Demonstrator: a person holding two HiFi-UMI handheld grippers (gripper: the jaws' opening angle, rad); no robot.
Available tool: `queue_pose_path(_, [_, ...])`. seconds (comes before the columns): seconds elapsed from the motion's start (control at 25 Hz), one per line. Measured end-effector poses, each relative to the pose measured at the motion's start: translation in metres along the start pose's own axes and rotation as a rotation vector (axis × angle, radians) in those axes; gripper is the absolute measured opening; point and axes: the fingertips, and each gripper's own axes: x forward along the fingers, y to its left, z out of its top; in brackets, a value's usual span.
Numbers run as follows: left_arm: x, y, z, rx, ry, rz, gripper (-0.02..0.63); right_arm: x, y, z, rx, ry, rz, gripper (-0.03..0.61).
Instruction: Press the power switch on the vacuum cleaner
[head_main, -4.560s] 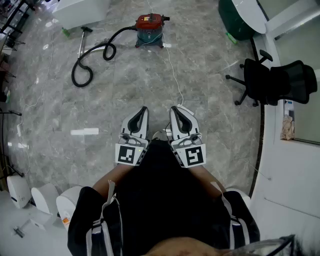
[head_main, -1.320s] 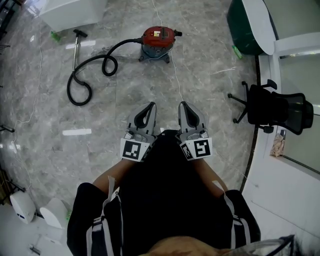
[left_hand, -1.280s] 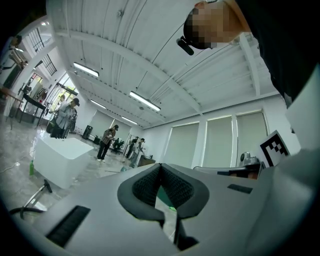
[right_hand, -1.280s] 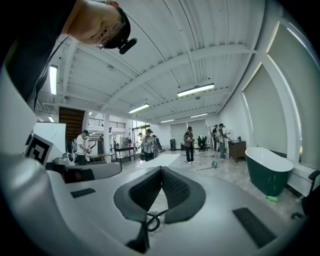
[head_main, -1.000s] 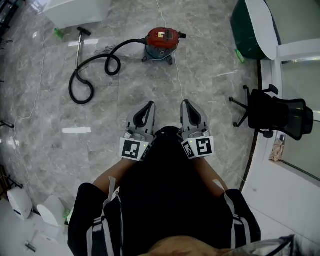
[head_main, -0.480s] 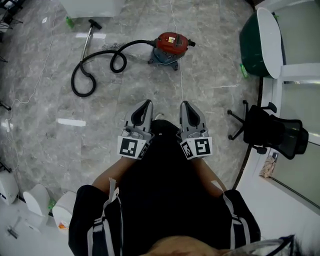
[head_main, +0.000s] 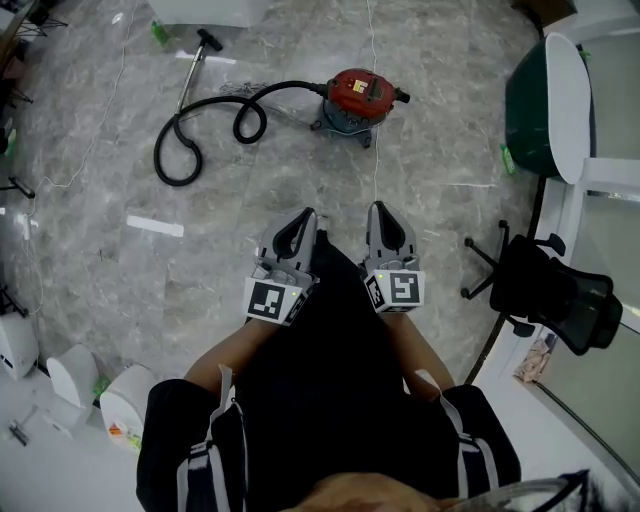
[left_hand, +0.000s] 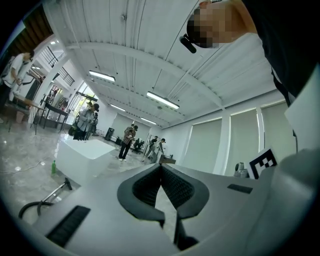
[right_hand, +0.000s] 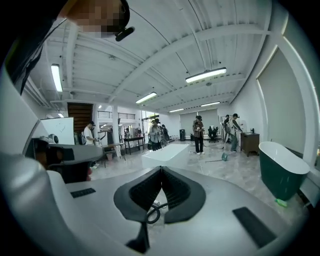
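Vacuum: a round canister (head_main: 358, 98) with a glossy red top and a dark base, standing on the floor; its switch is too small to make out.
Hose: black and ribbed (head_main: 215, 125), looping away from the vacuum's left side to a straight metal wand (head_main: 190, 80).
Cord: a thin white line (head_main: 376, 160) running from the vacuum towards the person.
Floor: polished grey marbled stone (head_main: 120, 260).
Left gripper: grey shell with black ridged pads (head_main: 303, 218), well short of the vacuum; tips pressed together, nothing between them.
Right gripper: same build (head_main: 381, 210), also well short of the vacuum; tips meeting, empty.
Beyond the vacuum's right: a dark green tub with a white rim (head_main: 540, 110) and a black mesh chair (head_main: 545, 290).
Only in the gripper views: a ribbed white ceiling with strip lights, and people standing far off.
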Motion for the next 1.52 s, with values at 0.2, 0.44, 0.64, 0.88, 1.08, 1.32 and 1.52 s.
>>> queue_pose_path(0.2, [0.056, 0.003, -0.017, 0.026, 0.038, 0.023, 0.018, 0.056, -0.078, -0.034, 0.024, 0.086, -0.038, 0.015])
queue_pose_path(0.44, [0.123, 0.006, -0.059, 0.008, 0.103, 0.049, 0.018, 0.145, -0.154, -0.061, -0.023, 0.184, 0.021, 0.015])
queue_pose_path(0.64, [0.168, 0.019, -0.085, -0.045, 0.126, 0.072, 0.018, 0.219, -0.194, -0.078, -0.14, 0.218, 0.047, 0.015])
queue_pose_path(0.88, [0.205, 0.048, -0.124, -0.041, 0.17, 0.1, 0.018, 0.296, -0.214, -0.138, -0.202, 0.3, 0.12, 0.015])
queue_pose_path(1.08, [0.222, 0.085, -0.149, -0.053, 0.177, 0.138, 0.018, 0.364, -0.226, -0.186, -0.288, 0.369, 0.159, 0.015])
queue_pose_path(1.32, [0.241, 0.102, -0.193, -0.144, 0.17, 0.171, 0.018, 0.43, -0.239, -0.245, -0.359, 0.416, 0.181, 0.015])
queue_pose_path(1.52, [0.241, 0.101, -0.235, -0.189, 0.243, 0.137, 0.018, 0.47, -0.261, -0.291, -0.427, 0.457, 0.18, 0.015])
